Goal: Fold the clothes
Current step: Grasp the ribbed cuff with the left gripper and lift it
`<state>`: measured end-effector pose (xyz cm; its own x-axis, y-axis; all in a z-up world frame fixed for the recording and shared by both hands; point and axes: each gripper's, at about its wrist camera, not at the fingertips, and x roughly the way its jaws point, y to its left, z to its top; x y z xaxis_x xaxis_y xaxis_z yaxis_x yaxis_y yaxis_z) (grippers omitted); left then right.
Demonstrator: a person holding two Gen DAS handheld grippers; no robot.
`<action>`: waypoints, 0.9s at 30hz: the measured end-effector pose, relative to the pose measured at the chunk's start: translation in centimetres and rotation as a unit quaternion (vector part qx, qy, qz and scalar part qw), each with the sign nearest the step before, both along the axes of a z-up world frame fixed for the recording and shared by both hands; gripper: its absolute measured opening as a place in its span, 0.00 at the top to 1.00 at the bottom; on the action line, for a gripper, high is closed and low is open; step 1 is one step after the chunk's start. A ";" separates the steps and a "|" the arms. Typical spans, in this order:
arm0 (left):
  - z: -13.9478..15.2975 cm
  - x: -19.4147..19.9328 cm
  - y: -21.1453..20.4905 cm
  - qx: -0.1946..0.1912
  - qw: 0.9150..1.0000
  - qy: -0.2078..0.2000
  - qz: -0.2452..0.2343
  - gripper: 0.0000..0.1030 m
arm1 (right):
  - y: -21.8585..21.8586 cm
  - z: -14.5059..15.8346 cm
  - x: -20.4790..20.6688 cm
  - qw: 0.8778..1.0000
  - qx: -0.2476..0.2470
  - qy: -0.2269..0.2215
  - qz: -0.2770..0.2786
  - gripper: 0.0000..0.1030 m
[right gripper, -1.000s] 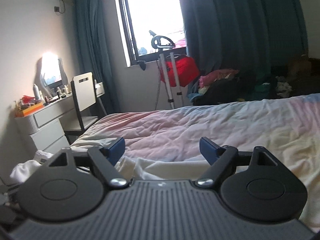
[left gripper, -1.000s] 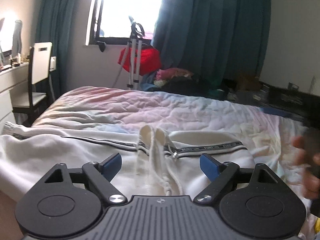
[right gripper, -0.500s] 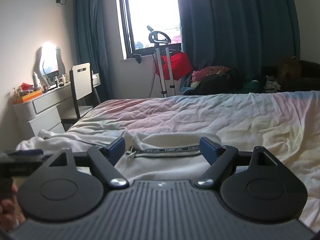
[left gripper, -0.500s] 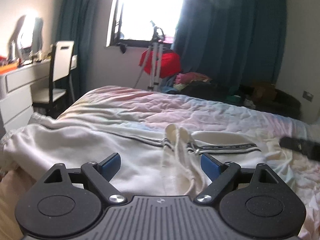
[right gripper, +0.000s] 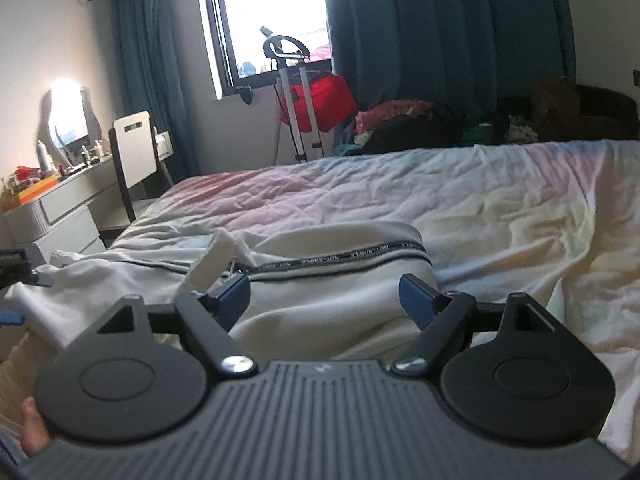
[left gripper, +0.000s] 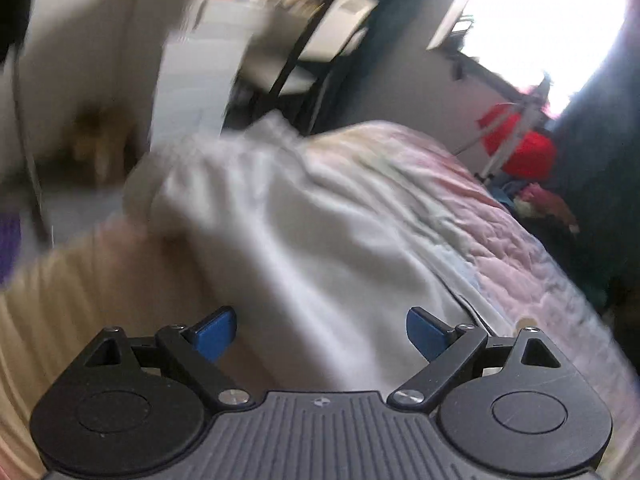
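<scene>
I count one white garment (right gripper: 332, 300) on one bed (right gripper: 500, 216), and two claws, one per camera. The garment lies spread across the near part of the bed, with a dark lettered band (right gripper: 340, 258) running across it and a white drawstring (right gripper: 208, 266) sticking up at its near left.

My right claw (right gripper: 325, 294) is wide open, blue pads (right gripper: 416, 294) well apart, holding nothing. It hangs just above the garment's banded end, which lies straight ahead between the fingers; the drawstring rises just beside the left pad. I cannot tell whether that pad touches it. Far left of this claw stand one white chair (right gripper: 134, 148) and one worktop (right gripper: 64, 190) with a lit mirror (right gripper: 70, 114). Ahead, beyond the bed, are one window (right gripper: 272, 16), one red bag (right gripper: 324, 98) on a stand, and a heap of clothes (right gripper: 400, 120).

My left claw (left gripper: 322, 332) is also wide open and empty. Its picture is badly blurred. The garment's long pale part (left gripper: 312, 232) stretches ahead between the fingers toward the bed's far edge; I see no contact with either pad. The chair (left gripper: 320, 40) sits ahead and left, the window (left gripper: 540, 20) up to the right.
</scene>
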<state>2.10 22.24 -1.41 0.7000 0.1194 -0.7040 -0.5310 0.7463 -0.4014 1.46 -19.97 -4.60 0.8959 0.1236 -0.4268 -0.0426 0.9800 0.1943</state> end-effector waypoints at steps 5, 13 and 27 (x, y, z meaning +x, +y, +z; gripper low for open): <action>-2.9 -0.1 5.1 -0.125 0.990 0.027 0.054 0.10 | 0.7 -1.3 0.6 1.000 -0.002 0.021 0.006 0.19; -4.5 1.7 7.5 -0.155 0.984 0.016 0.090 0.08 | 3.4 -3.9 2.8 0.998 0.003 0.030 0.056 0.19; -4.0 1.1 11.7 -0.086 0.988 -0.049 0.122 0.55 | 7.3 -6.1 4.0 0.993 -0.057 0.046 0.089 0.20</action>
